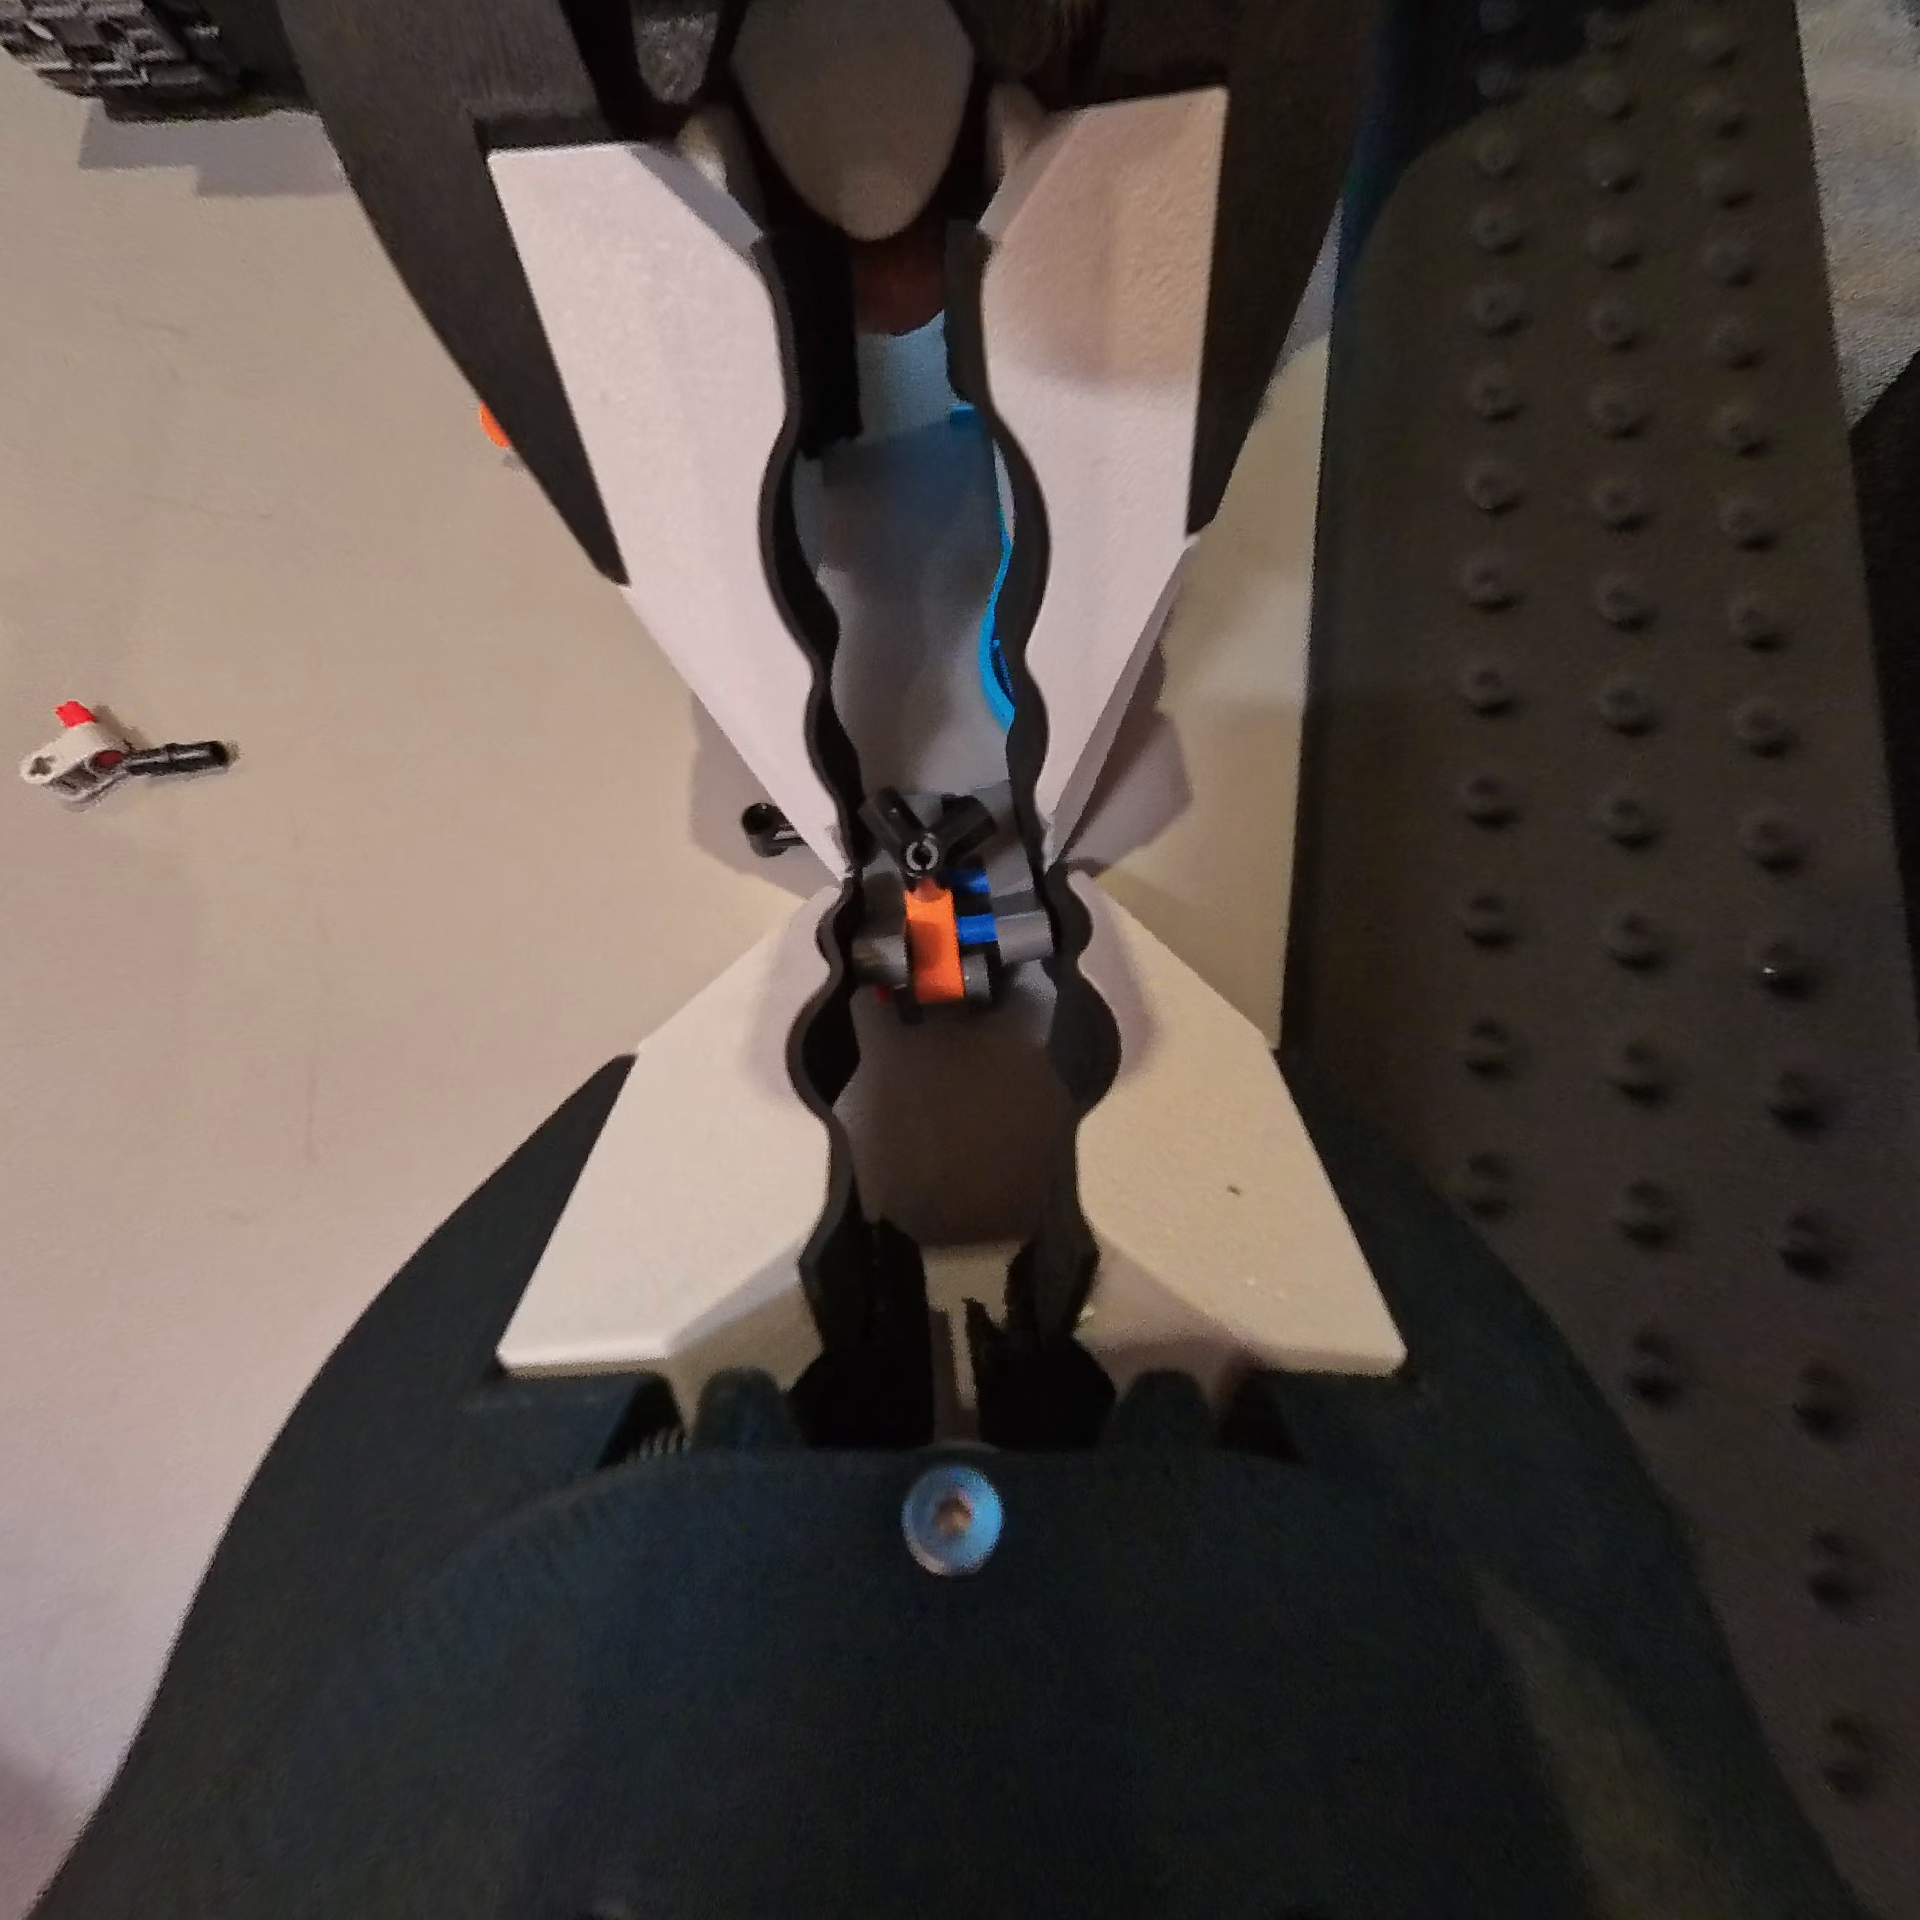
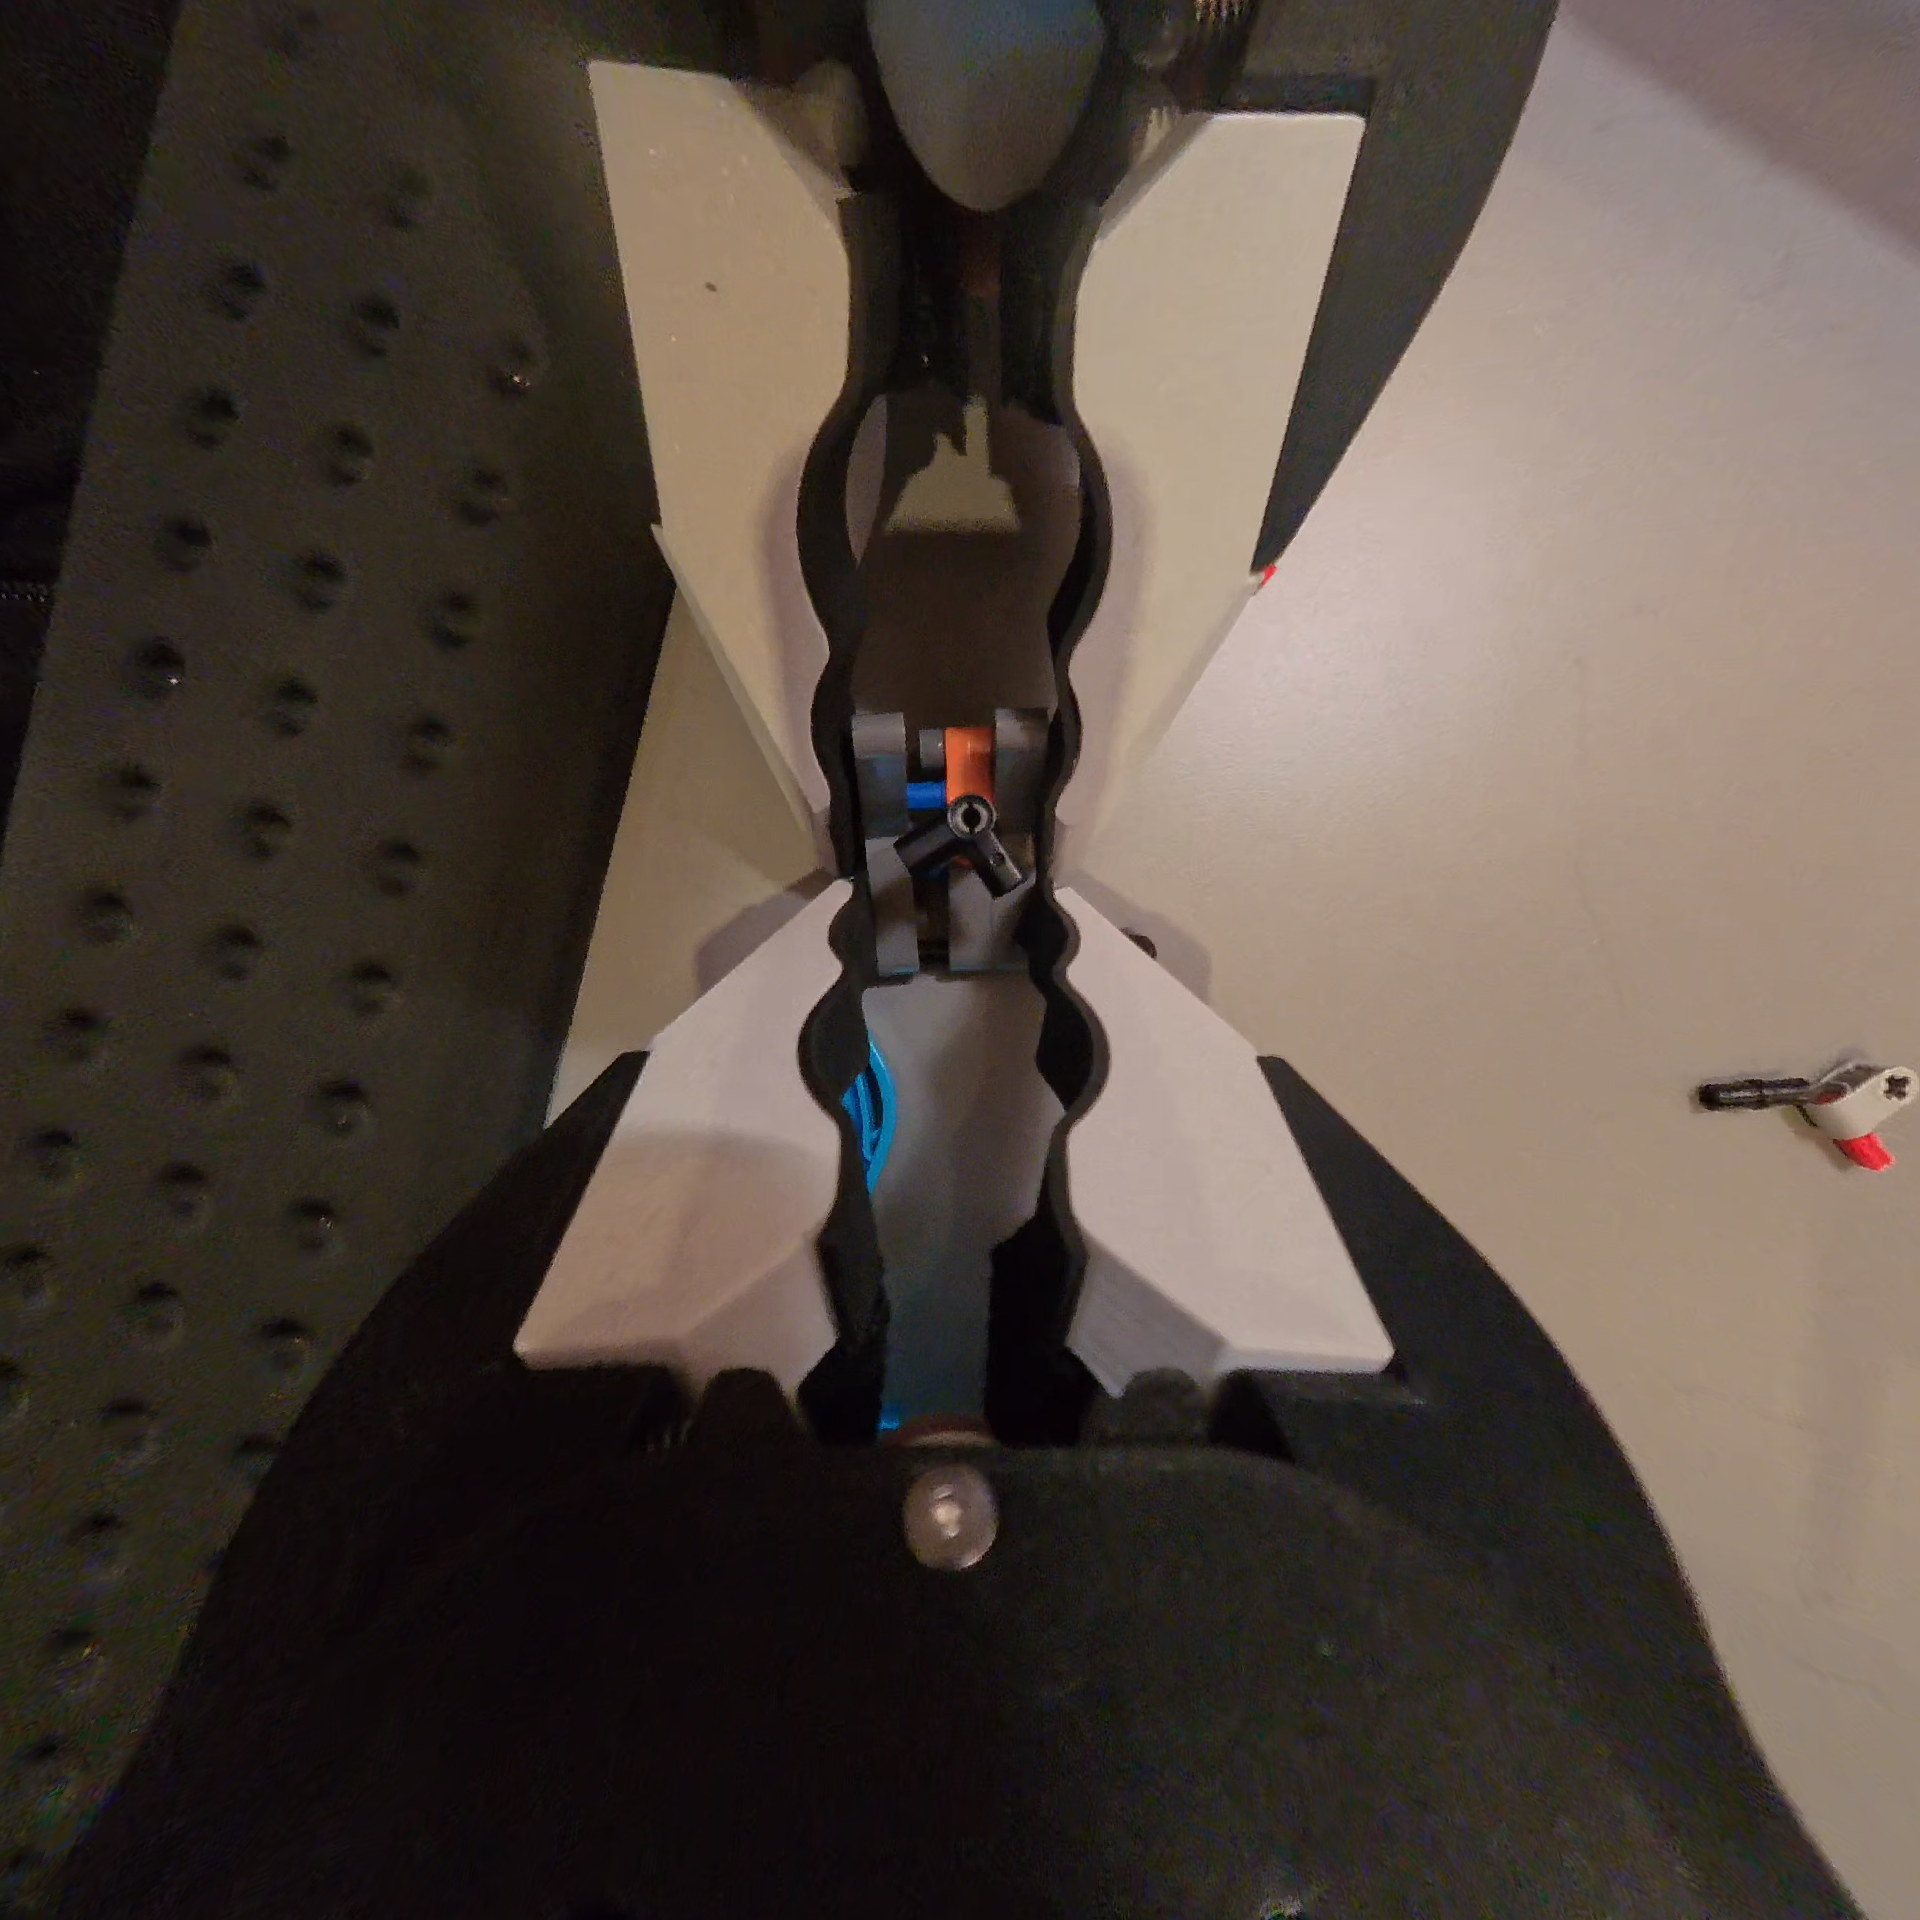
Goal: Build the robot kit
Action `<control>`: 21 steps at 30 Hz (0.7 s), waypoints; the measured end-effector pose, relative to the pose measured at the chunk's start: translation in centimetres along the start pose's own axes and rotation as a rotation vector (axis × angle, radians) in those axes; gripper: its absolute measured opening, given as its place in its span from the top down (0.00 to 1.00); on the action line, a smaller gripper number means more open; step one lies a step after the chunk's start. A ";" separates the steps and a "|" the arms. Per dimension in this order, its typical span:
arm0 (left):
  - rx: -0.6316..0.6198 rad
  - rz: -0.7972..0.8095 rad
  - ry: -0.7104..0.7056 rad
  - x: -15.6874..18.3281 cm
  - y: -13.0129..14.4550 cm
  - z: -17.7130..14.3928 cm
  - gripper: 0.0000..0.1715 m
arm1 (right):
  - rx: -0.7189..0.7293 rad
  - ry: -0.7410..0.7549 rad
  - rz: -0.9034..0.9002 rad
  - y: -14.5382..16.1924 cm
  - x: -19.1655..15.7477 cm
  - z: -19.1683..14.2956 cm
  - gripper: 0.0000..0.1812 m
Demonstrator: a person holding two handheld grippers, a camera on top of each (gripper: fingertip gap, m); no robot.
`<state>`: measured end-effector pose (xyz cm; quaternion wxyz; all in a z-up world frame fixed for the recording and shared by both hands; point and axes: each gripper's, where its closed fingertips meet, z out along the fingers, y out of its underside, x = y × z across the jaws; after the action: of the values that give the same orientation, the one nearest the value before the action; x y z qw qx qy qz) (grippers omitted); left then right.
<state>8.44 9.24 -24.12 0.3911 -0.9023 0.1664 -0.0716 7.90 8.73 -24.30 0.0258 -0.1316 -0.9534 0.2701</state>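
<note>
- Left wrist view: the left gripper (image 1: 948,940) points forward over the pale desk (image 1: 312,987), its wavy black pads pinching a small brick assembly (image 1: 930,925) of grey, orange, blue and black parts.
- The right gripper (image 1: 935,821) comes in from the top of this view, tip to tip with the left one, and its pads close on the far end of the same assembly, where a black angled connector (image 1: 920,831) sits.
- The assembly hangs between the two grippers above the desk.
- To the right, a dark dimpled mat (image 1: 1621,831) runs close beside the grippers; its edge lies just right of the fingers.
- To the left the desk gives open room; a small white, red and black piece (image 1: 109,750) lies well apart there, and a dark studded block (image 1: 114,47) sits in the far left corner.
- Right wrist view: the right gripper (image 2: 951,925) nips the grey end of the assembly (image 2: 951,831); the left gripper (image 2: 951,748) meets it from above, holding the orange end.
- The mat (image 2: 260,779) lies along the left, close by.
- On the right the desk (image 2: 1558,727) is open; the white piece (image 2: 1829,1107) lies well apart.
</note>
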 end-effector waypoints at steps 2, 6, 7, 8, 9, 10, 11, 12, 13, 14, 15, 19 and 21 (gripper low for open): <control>-0.001 -0.012 -0.020 -0.2 0.1 0.0 0.81 | 0.010 0.022 0.023 0.0 0.2 0.0 0.85; 0.081 -0.093 -0.003 -0.4 -0.6 -1.1 0.78 | 0.098 -0.095 0.148 -0.8 -0.5 -1.2 0.84; 0.081 -0.052 -0.029 -0.3 -0.7 -1.3 0.76 | 0.117 -0.153 0.186 -1.0 -0.9 -1.5 0.84; 0.092 -0.004 -0.060 -0.3 -0.9 -1.5 0.75 | 0.133 -0.198 0.214 -1.2 -1.2 -1.7 0.84; 0.129 0.038 -0.085 -0.1 -1.3 -2.0 0.74 | 0.149 -0.250 0.240 -1.4 -1.7 -1.9 0.84; 0.171 0.071 -0.092 0.2 -1.8 -2.6 0.74 | 0.157 -0.299 0.262 -1.5 -2.0 -2.1 0.84; 0.188 0.109 -0.122 0.3 -2.1 -3.0 0.74 | 0.156 -0.314 0.274 -1.4 -2.0 -2.2 0.84; 0.188 0.158 -0.163 0.3 -2.3 -3.3 0.75 | 0.158 -0.331 0.283 -1.5 -1.9 -2.3 0.84; 0.186 0.189 -0.192 0.2 -2.4 -3.4 0.76 | 0.157 -0.362 0.292 -1.5 -2.2 -2.4 0.84; 0.182 0.185 -0.179 0.4 -2.3 -3.4 0.77 | 0.144 -0.388 0.296 -1.4 -2.5 -2.3 0.84; 0.187 0.168 -0.159 0.5 -2.3 -3.2 0.77 | 0.132 -0.400 0.301 -1.4 -2.6 -2.2 0.84; 0.206 0.086 -0.112 0.7 -2.1 -3.2 0.79 | 0.163 -0.442 0.338 -1.6 -2.7 -2.4 0.84; 0.223 0.014 -0.080 0.4 -1.9 -3.4 0.82 | 0.190 -0.415 0.340 -1.8 -2.4 -2.6 0.83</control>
<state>8.42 8.02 -20.38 0.4957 -0.8543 0.1479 -0.0511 10.10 7.94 -21.06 -0.2035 -0.2286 -0.8730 0.3798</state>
